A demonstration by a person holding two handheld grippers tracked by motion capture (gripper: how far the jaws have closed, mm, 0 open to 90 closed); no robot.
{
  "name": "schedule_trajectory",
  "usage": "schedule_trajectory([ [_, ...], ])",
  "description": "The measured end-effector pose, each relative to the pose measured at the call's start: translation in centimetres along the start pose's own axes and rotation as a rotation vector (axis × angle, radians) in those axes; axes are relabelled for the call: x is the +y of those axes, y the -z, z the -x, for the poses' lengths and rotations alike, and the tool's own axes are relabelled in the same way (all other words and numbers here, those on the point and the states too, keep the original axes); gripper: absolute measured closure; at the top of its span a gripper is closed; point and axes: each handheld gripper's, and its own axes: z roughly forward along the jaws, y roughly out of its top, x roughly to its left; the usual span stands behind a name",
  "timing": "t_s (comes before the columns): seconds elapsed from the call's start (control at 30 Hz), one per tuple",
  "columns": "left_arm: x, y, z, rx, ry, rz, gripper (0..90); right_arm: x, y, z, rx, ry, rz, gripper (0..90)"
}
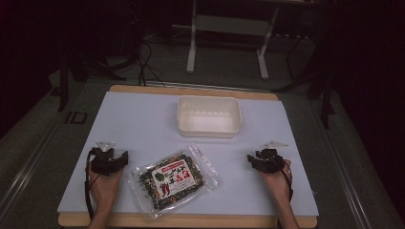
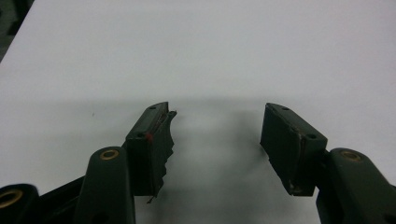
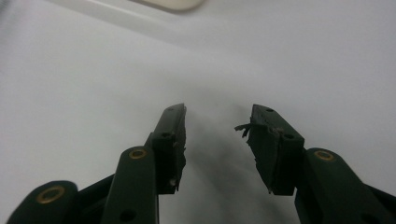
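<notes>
Both hands rested low on the table [image 1: 143, 119], one at each side, and the packet of dried greens [image 1: 174, 180] lay flat between them near the front edge, tilted a little, its clear rim catching the light. The left hand-held gripper [image 1: 111, 160] sat just beside the packet's left corner; seen along its own jaws [image 2: 217, 135], they stood wide apart with only bare white tabletop between them. The right hand-held gripper [image 1: 264, 161] was parked well apart from the packet, its jaws [image 3: 217, 135] likewise spread and empty. The cream tray [image 1: 208, 116] waited farther back, empty as far as I could tell.

To my eye the work was getting that packet into the tray, and the grab had not begun. A good grab, I'd say, would take the sealed plastic margin (not the bulging middle, which would slip), with the jaws coming in low and level to the table. The left one looked best placed for it. A lift by one corner might let the contents slide and the bag swing.
</notes>
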Motion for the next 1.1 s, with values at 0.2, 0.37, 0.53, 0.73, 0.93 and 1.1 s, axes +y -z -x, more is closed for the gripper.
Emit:
schedule_trajectory([
  [0.2, 0.0, 0.0, -0.7, -0.075, 0.025, 0.026, 45.2, 0.3, 0.3, -0.6, 0.034, 0.006, 0.008, 55.3],
  [0.37, 0.0, 0.0, -0.7, -0.078, 0.014, 0.028, 46.0, 0.9, 0.5, -1.5, 0.077, 0.007, 0.017, 54.8],
  [0.53, -0.1, 0.0, -0.8, -0.084, 0.032, 0.03, 46.0, 1.4, 0.4, -2.5, 0.162, -0.011, 0.028, 54.1],
  [0.73, -0.2, 0.1, -0.6, -0.064, 0.006, 0.029, 46.6, 2.2, 0.3, -4.5, 0.207, 0.029, 0.03, 53.9],
  [0.93, -0.2, 0.1, -0.5, -0.064, 0.007, 0.031, 47.4, 2.5, -0.1, -5.9, 0.274, 0.033, 0.023, 53.7],
  [1.1, -0.3, 0.1, -0.4, -0.055, 0.004, 0.035, 47.5, 2.7, -0.3, -6.8, 0.289, 0.054, 0.011, 54.1],
])
